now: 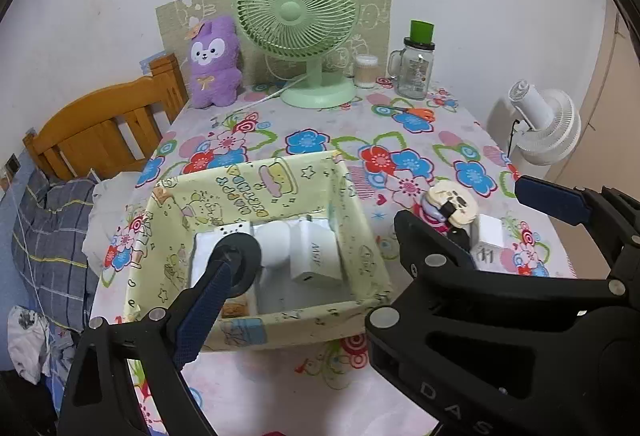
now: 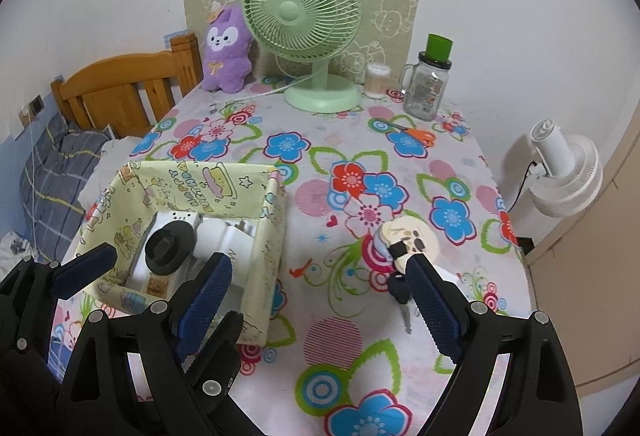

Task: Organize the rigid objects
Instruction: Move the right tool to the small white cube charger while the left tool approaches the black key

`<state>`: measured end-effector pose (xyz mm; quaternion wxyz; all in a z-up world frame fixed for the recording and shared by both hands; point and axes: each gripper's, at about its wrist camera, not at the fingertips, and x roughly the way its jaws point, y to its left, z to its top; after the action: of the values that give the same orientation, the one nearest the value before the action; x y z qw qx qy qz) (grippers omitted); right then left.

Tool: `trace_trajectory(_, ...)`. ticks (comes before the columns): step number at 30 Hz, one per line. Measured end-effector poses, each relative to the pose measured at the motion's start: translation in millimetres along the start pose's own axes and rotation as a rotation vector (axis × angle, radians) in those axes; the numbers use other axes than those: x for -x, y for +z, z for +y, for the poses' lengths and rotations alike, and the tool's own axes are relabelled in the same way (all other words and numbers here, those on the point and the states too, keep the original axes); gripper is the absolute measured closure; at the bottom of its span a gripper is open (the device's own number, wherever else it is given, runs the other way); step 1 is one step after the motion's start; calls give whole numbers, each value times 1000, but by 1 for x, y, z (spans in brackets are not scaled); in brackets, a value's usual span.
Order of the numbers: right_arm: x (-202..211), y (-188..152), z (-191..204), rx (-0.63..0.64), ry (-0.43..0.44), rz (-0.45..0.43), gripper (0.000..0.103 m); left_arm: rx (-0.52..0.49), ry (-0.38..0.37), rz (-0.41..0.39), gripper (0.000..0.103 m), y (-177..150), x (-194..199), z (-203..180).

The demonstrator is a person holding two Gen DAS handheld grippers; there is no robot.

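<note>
A pale yellow cartoon-print fabric box (image 1: 280,175) (image 2: 276,211) stands on the floral table. Inside it lie a white device with a black round lens (image 1: 240,264) (image 2: 168,250) and a white charger (image 1: 316,256). To the right of the box, on the cloth, lies a key bunch with a cream round charm (image 1: 452,201) (image 2: 410,236), next to a white cube (image 1: 488,234). My left gripper (image 1: 320,272) hangs open over the box's front. My right gripper (image 2: 316,262) (image 1: 476,211) is open between the box and the keys and holds nothing. It hides the left gripper's right finger.
At the back stand a green desk fan (image 1: 298,11), a purple plush (image 1: 214,63), a swab tub (image 1: 366,69) and a glass jar with a green lid (image 1: 416,63). Orange scissors (image 2: 420,135) lie near them. A wooden headboard (image 1: 100,123) and a white fan (image 1: 548,123) flank the table.
</note>
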<state>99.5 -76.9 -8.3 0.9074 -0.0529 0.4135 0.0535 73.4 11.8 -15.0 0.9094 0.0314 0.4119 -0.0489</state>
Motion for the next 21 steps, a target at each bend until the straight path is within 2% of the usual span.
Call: trace_trajectory(21,16,-19,-49,-42,-13,-15,12,-39,-26,-21,6,-4,9,-52)
